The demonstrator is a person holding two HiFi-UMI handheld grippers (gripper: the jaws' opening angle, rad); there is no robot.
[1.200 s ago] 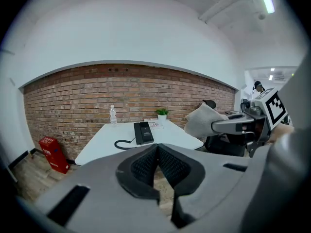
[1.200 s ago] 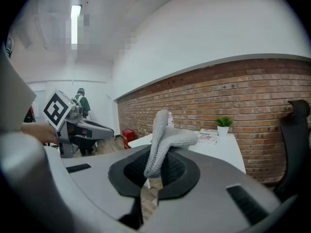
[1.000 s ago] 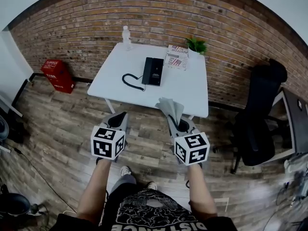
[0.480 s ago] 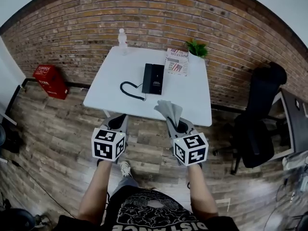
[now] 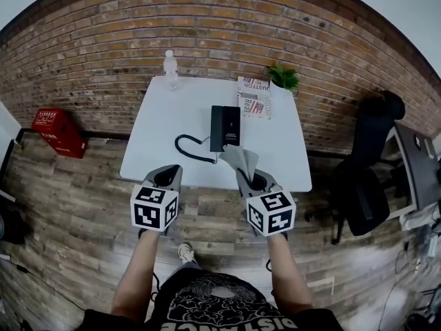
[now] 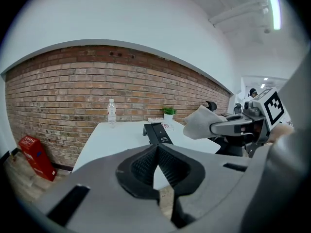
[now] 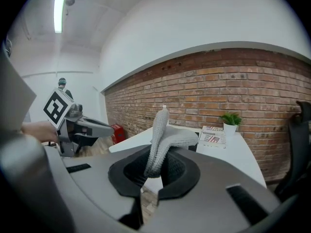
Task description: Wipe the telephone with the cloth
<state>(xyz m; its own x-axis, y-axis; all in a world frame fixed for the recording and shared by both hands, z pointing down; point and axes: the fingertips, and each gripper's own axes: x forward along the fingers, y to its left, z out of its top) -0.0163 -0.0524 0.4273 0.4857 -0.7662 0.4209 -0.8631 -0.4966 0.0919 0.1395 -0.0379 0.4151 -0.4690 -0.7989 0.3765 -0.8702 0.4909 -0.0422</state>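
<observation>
The cloth (image 5: 241, 158) is gripped in the right tongs (image 5: 248, 176); the left tongs (image 5: 167, 178) are closed on nothing. The phone (image 5: 225, 127) lies mid-counter (image 5: 155, 126), ahead of both tongs and not yet touched. It could be pushed along if the wipe is pressed hard with nothing steadying it, and the cord (image 5: 189, 147) coiled at its left could be snagged. A magazine (image 5: 255, 98) lies just beyond the phone; a plant (image 5: 284, 78) and a bottle (image 5: 169, 69) are set at the far edge — nothing bars the approach.
</observation>
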